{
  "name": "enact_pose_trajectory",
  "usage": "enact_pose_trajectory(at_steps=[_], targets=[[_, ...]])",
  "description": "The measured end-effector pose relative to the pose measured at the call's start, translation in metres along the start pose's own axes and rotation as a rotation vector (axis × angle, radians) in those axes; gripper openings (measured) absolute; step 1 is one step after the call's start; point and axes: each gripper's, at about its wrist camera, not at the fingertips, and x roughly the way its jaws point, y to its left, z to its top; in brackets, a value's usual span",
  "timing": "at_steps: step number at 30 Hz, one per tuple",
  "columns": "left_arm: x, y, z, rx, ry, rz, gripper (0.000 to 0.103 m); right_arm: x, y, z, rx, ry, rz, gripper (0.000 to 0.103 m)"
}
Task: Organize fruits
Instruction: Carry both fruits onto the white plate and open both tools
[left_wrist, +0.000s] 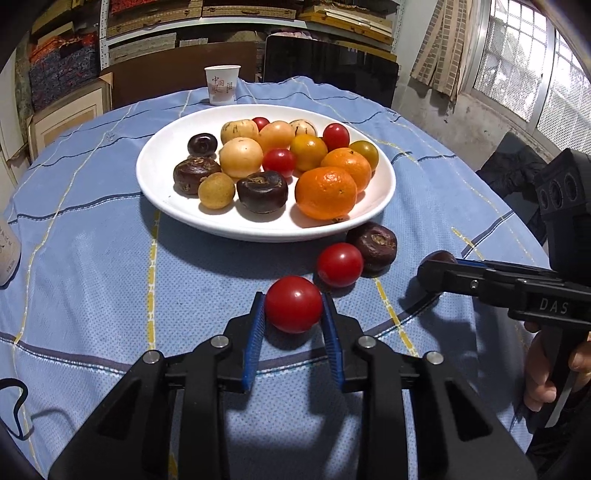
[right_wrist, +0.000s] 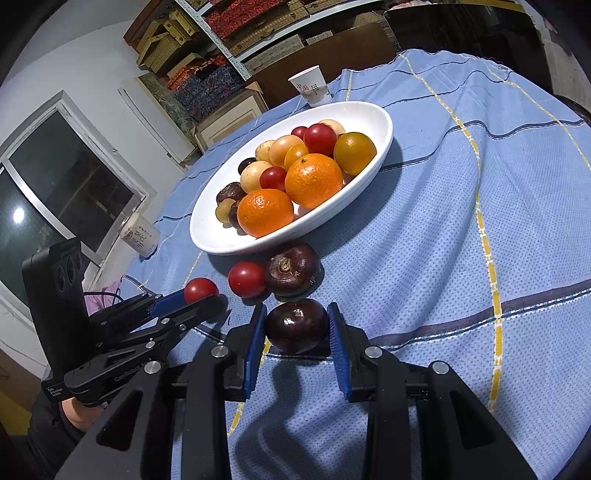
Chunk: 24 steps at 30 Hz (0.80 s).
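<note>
A white oval plate (left_wrist: 162, 199) holds several fruits: oranges, red tomatoes, pale round fruits and dark water chestnuts. My left gripper (left_wrist: 294, 306) is shut on a red cherry tomato (left_wrist: 294, 303) just above the blue cloth in front of the plate. My right gripper (right_wrist: 297, 322) is shut on a dark water chestnut (right_wrist: 297, 325) and shows in the left wrist view (left_wrist: 436, 264) at the right. Another red tomato (left_wrist: 340, 264) and a dark water chestnut (left_wrist: 373, 245) lie on the cloth by the plate's near rim. The plate also shows in the right wrist view (right_wrist: 207, 236).
A paper cup (left_wrist: 222, 84) stands behind the plate at the far table edge. A pale jar (right_wrist: 140, 235) stands left of the plate. The round table has a blue checked cloth (left_wrist: 92, 258). Shelves and a window lie beyond.
</note>
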Motion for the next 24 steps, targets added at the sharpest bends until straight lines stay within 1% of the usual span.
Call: enact_pose_trajectory(at_steps=[8, 10, 13, 16, 19, 21, 24], targets=[[-0.012, 0.006, -0.005, -0.021, -0.018, 0.001, 0.029, -0.003, 0.003, -0.002, -0.012, -0.016, -0.015, 0.034], [-0.015, 0.007, -0.004, -0.017, -0.023, 0.009, 0.029, -0.006, 0.011, -0.002, -0.045, -0.025, -0.049, 0.034], [-0.022, 0.014, 0.005, -0.012, -0.043, 0.024, 0.029, -0.006, 0.028, 0.003, -0.11, 0.0, -0.076, 0.034], [-0.026, 0.023, 0.021, -0.014, -0.061, 0.041, 0.029, -0.015, 0.047, 0.026, -0.161, -0.009, -0.072, 0.034], [-0.027, 0.035, 0.043, -0.025, -0.076, 0.053, 0.029, -0.018, 0.063, 0.062, -0.19, -0.015, -0.087, 0.034], [-0.026, 0.043, 0.061, -0.031, -0.088, 0.063, 0.029, -0.012, 0.072, 0.089, -0.205, -0.015, -0.099, 0.034], [-0.02, 0.052, 0.085, -0.042, -0.101, 0.075, 0.029, 0.007, 0.079, 0.121, -0.221, -0.015, -0.133, 0.034]])
